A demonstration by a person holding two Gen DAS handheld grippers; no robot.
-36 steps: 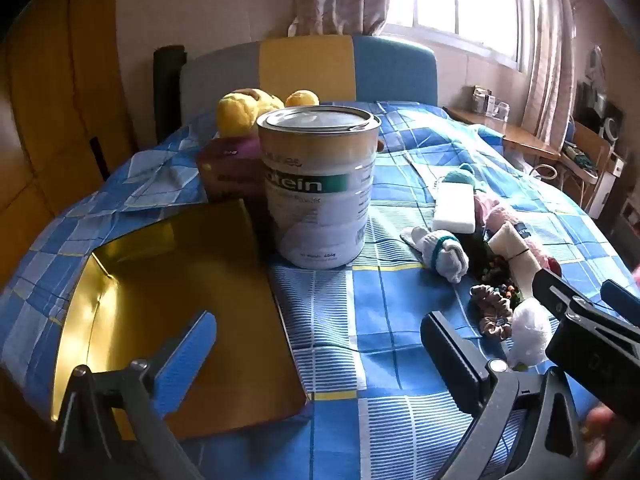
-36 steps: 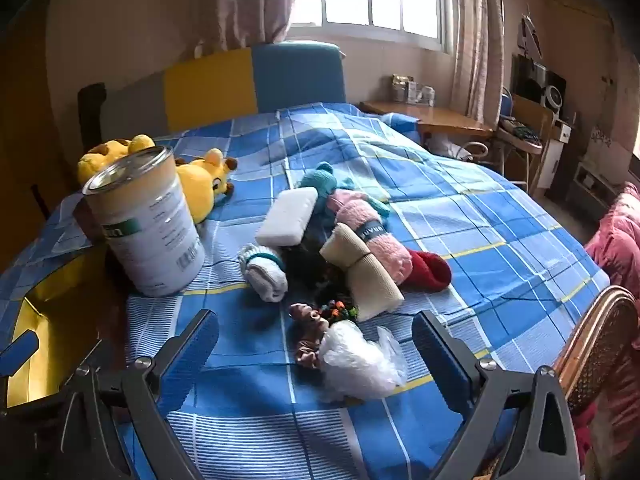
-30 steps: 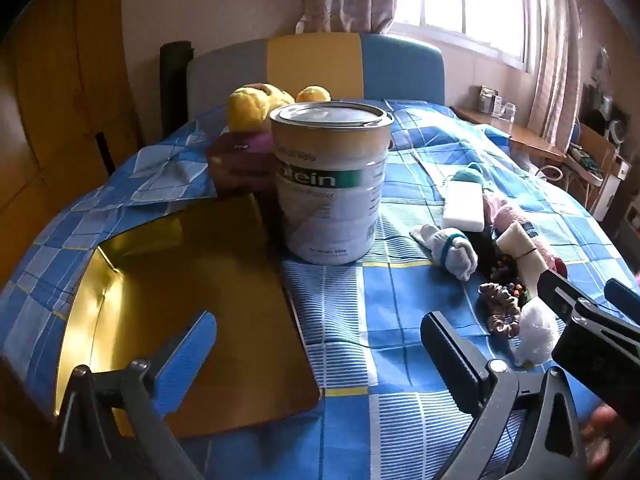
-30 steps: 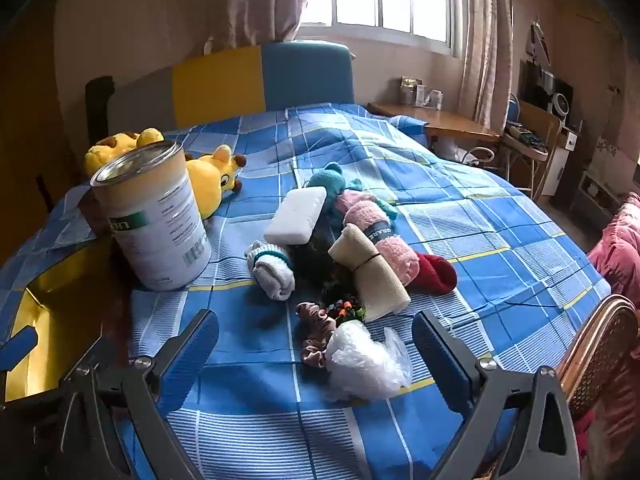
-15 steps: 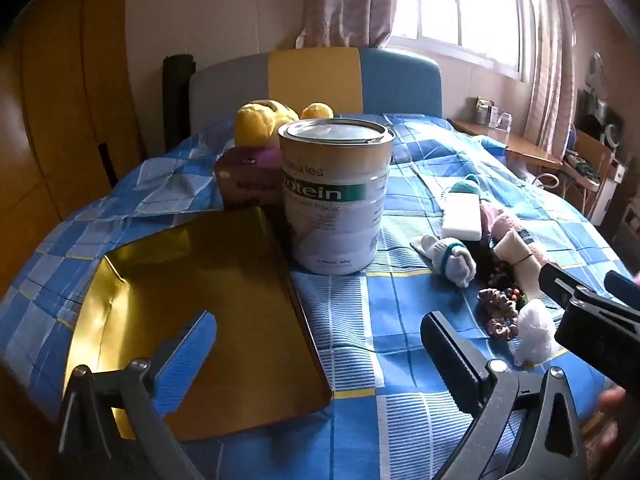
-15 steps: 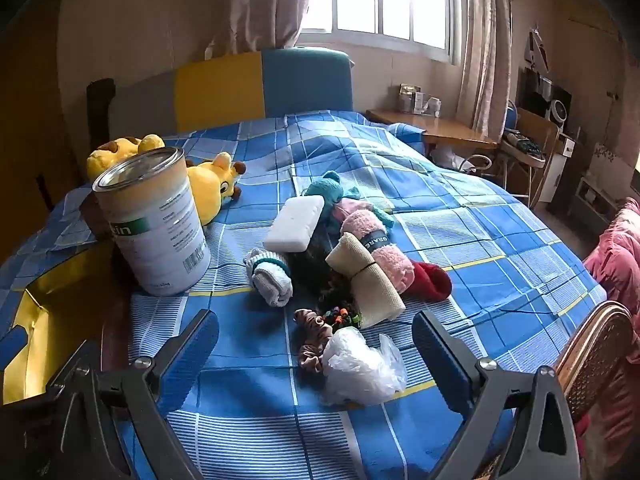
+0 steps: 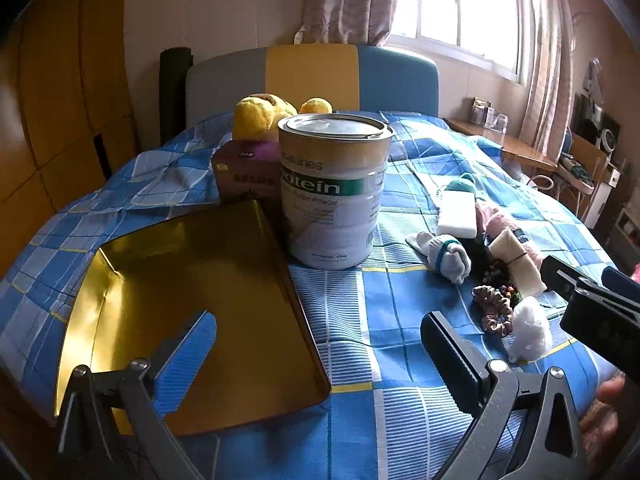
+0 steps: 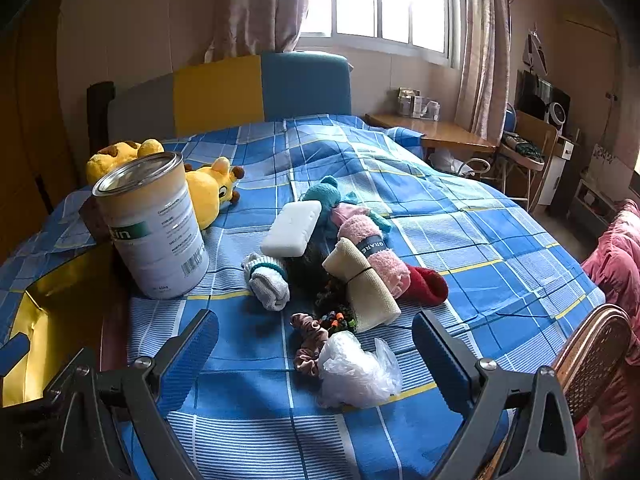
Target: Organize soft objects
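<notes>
A heap of soft things lies on the blue checked bedspread: a white sponge [image 8: 291, 229], a rolled white sock [image 8: 267, 281], a beige roll [image 8: 361, 284], a pink fluffy roll [image 8: 374, 255], a red sock [image 8: 426, 285], a teal knit toy [image 8: 326, 193], a pink scrunchie [image 8: 309, 344] and a crumpled clear plastic bag [image 8: 354, 372]. A yellow plush [image 8: 208, 190] rests behind the tin can [image 8: 154, 224]. My right gripper [image 8: 316, 354] hovers open just before the bag, empty. My left gripper [image 7: 320, 344] is open over the edge of the gold tray [image 7: 180, 300].
A purple box [image 7: 246, 176] stands behind the can. The padded headboard [image 8: 224, 92] closes the far end. A wooden desk [image 8: 432, 132] and a chair [image 8: 524, 160] stand right of the bed; a wicker chair back [image 8: 592, 348] sits at the near right.
Both grippers have drawn back and risen slightly, so the can and the heap look a little farther away. Both stay open and nothing on the bed has moved.
</notes>
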